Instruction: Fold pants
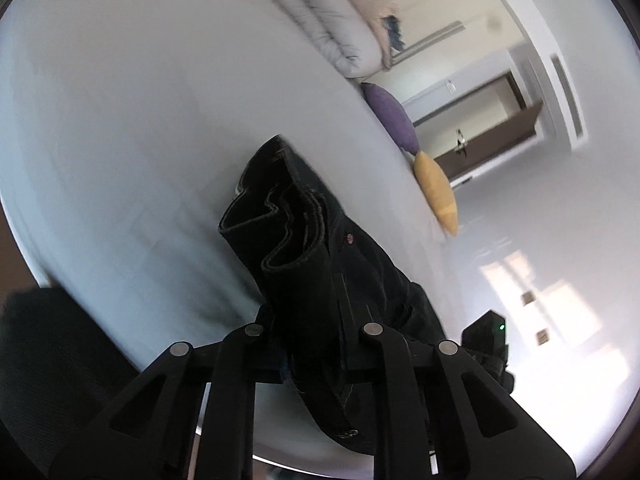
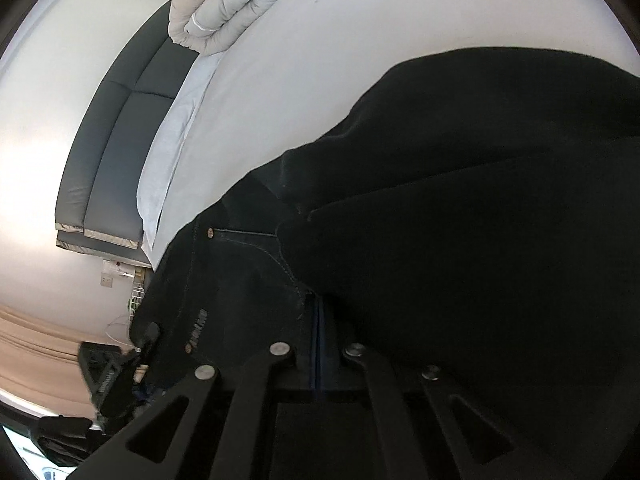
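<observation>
**Pants gripped by both grippers above a white bed**

Pants (image 1: 304,248), of dark denim, hang bunched over the white bed (image 1: 140,120), raised off the sheet where the grippers grasp them. In the left wrist view the left gripper (image 1: 316,344) has its jaws clenched on a thick fold of the fabric; the layered hems fan out ahead of the fingers, and a small rivet shows on the cloth. In the right wrist view the right gripper (image 2: 318,340) has its jaws pressed fully together on a thin edge of the same pants (image 2: 460,220), near a stitched pocket seam with a copper rivet; the bulk of the cloth fills the right half of that view and drapes over the fingers.

A rolled pale duvet (image 1: 332,20) lies at the far end of the bed. A purple cushion (image 1: 390,116) and a yellow cushion (image 1: 436,192) rest at the bed's edge, touching end to end. A dark padded headboard (image 2: 116,132) stands beside the bed in the right wrist view, with a pale pillow (image 2: 172,140) against it.
</observation>
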